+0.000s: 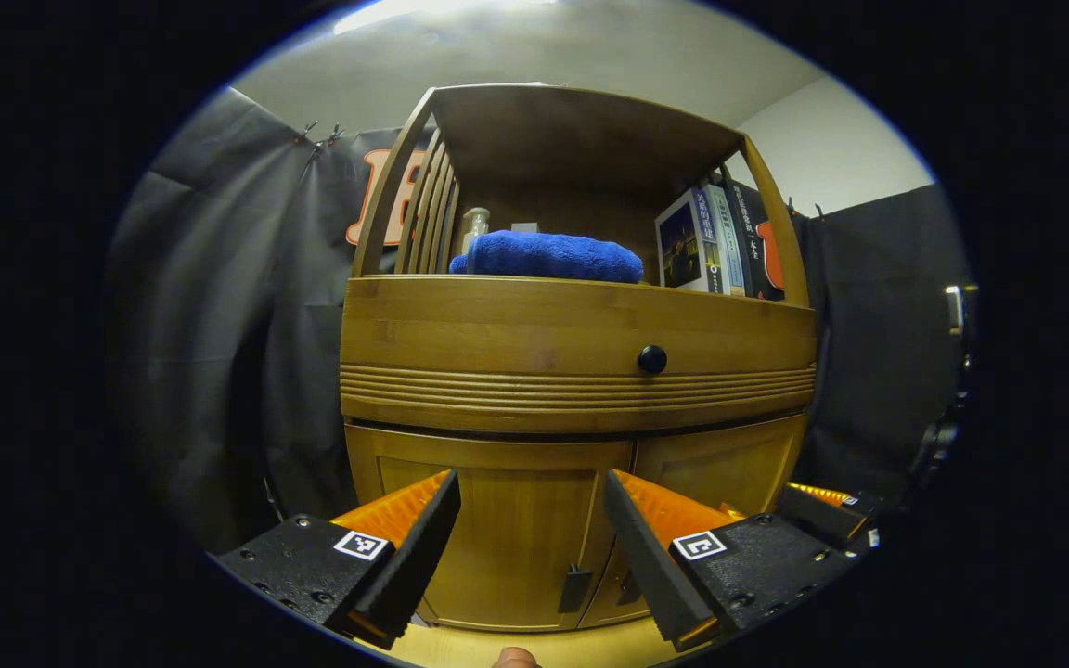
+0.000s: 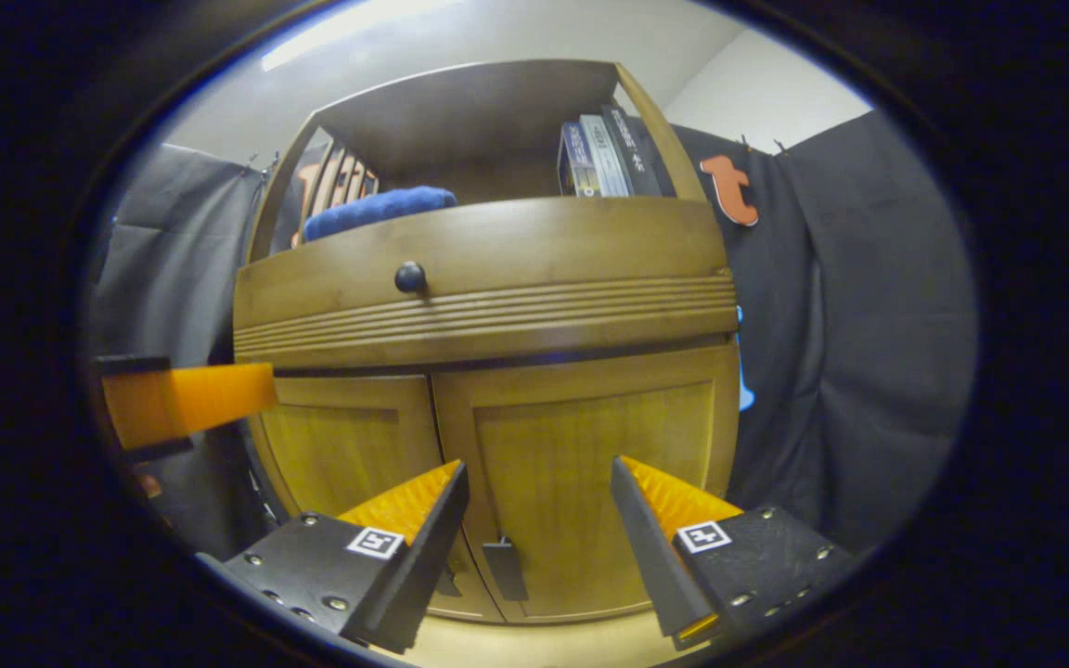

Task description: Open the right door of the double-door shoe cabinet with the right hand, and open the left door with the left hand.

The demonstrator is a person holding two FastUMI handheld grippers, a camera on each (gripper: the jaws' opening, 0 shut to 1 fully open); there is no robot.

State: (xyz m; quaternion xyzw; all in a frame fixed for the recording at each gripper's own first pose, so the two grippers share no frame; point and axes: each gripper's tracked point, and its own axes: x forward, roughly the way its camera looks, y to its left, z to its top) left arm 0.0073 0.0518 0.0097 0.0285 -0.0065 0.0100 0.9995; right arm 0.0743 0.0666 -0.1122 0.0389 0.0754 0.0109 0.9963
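Right now, as I see it from my station:

Left gripper (image 1: 532,492): I have its jaws spread wide with nothing between them. It hovers in front of the left door, not touching it.

Left door (image 1: 497,538): closed, flush with its neighbour. Its dark tab handle (image 1: 575,588) sits low on the inner edge, between and just below my fingertips in the left gripper view.

Right gripper (image 2: 539,482): released too, jaws apart and empty. It faces the right door with a gap between them. In the left gripper view I also see it at the lower right (image 1: 822,506), beside my left one.

Right door (image 2: 590,492): closed. Its dark tab handle (image 2: 505,570) hangs near the bottom of the inner edge, closer to the left finger of this gripper.

Shoe cabinet (image 1: 581,325): wooden, double doors at the bottom, and above them a drawer front with grooved lines and a round black knob (image 1: 651,359).

Open shelf on top: a rolled blue towel (image 1: 553,256) lies at the left, with a small clear bottle (image 1: 474,225) behind it; a row of upright books (image 1: 715,243) stands at the right end.

Floor (image 1: 460,645): pale wood, under the cabinet.

Bottom edge of the left gripper view: a fingertip (image 1: 516,658) of the person peeks in.
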